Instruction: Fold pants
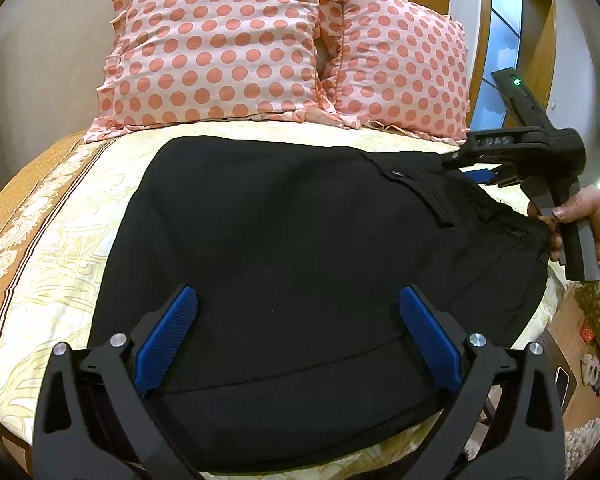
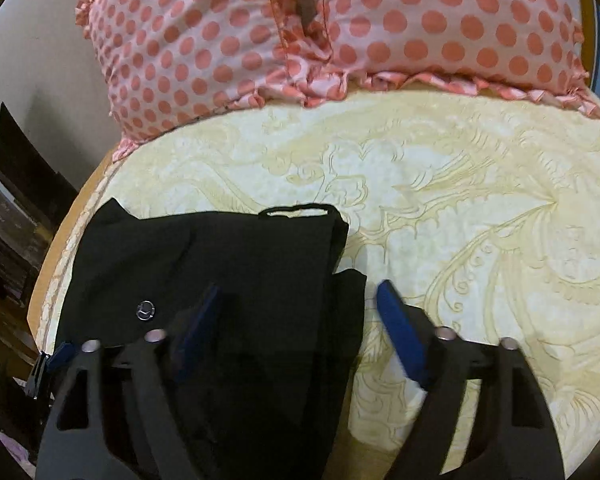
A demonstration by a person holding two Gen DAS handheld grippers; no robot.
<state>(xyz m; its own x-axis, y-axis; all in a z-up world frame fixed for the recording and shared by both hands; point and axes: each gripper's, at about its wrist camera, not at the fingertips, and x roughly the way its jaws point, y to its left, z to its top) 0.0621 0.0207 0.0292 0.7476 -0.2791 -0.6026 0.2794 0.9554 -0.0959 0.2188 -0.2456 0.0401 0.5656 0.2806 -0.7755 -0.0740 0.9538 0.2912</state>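
Patterned cream bed [image 1: 80, 216] bearing black pants [image 1: 300, 248] and two polka-dot pillows [image 1: 220, 40].

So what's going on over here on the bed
A person is folding black pants on a bed with a handheld gripper in each hand. The pants lie partly folded below two polka-dot pillows. The left gripper hovers over one end with its jaws wide open, holding nothing. The right gripper is at the waistband end, jaws open too, straddling the fabric's edge near a metal button.
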